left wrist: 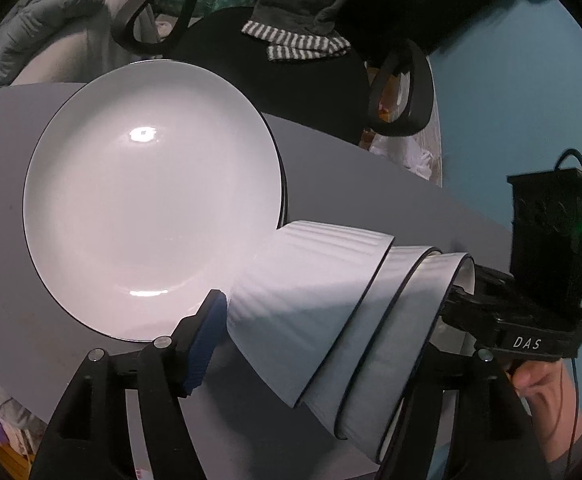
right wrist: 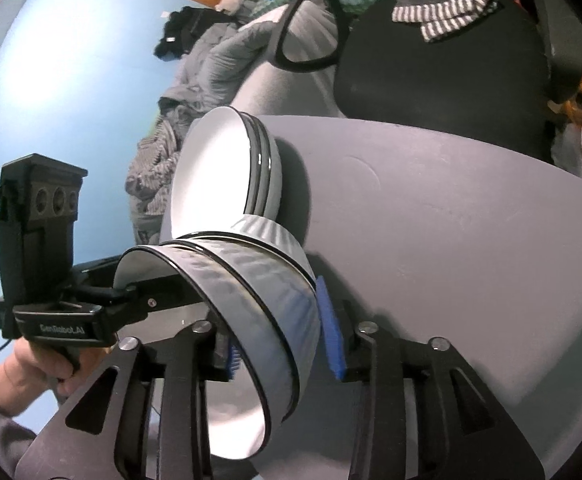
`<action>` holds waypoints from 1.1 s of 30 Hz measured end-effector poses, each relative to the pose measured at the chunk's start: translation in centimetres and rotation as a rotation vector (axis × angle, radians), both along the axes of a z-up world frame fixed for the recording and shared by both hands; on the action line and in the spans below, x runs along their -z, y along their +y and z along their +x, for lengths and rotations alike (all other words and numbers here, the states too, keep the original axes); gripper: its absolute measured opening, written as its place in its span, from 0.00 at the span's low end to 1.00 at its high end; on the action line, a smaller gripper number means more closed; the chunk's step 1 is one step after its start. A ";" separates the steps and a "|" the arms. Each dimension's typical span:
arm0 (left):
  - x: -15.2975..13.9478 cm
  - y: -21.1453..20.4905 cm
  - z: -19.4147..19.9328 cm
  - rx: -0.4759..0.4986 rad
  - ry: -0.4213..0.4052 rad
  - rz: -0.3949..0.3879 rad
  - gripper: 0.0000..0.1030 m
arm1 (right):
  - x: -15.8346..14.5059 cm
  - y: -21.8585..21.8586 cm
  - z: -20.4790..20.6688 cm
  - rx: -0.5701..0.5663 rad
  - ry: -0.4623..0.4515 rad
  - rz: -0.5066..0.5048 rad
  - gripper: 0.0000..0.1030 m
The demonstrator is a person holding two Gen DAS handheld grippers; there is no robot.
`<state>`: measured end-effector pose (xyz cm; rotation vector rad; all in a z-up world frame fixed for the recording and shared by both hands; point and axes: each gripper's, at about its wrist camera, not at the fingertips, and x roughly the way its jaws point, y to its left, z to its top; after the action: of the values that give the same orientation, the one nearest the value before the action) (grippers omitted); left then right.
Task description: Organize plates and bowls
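Observation:
Three nested white ribbed bowls [left wrist: 315, 280] with dark rims hang tilted, base towards a stack of white plates [left wrist: 151, 200] on the grey table [left wrist: 371, 184]. My left gripper [left wrist: 323, 340] spans the bowls. Its blue left pad [left wrist: 207, 340] stands just beside the base and its other finger is hidden behind them. It looks open. In the right wrist view the left gripper [right wrist: 139, 296] reaches a finger into the bowls' mouth [right wrist: 235, 420]. My right gripper [right wrist: 281, 344] straddles the bowls' wall [right wrist: 259, 288] near the plates [right wrist: 211, 172]. One pad is inside and one [right wrist: 331, 332] lies alongside the outside, seemingly not pressing.
A black office chair [left wrist: 291, 80] with looped armrests stands behind the table, a striped cloth [left wrist: 303, 40] draped on it. A grey padded jacket [left wrist: 31, 32] lies at the far left. The table's far edge drops to a blue floor [left wrist: 531, 100]. A hand [left wrist: 539, 384] holds the right gripper.

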<state>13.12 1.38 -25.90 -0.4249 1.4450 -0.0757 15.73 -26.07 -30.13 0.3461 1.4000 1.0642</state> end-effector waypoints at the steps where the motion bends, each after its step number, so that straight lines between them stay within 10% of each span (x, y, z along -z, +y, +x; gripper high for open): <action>1: 0.2 0.0 0.0 -0.001 0.011 -0.012 0.69 | 0.3 0.1 0.0 0.002 0.004 0.010 0.52; 19: 1.0 -1.1 0.0 0.012 0.079 -0.055 0.74 | 1.4 -0.9 -0.3 0.059 0.152 0.058 0.46; 33: 2.0 -7.4 -2.1 0.113 0.094 -0.156 0.76 | -0.9 -6.0 -2.4 0.106 0.152 -0.137 0.44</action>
<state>11.04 -6.06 -27.86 -0.4790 1.5614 -0.2637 13.30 -32.11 -29.24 0.4034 1.5639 0.8649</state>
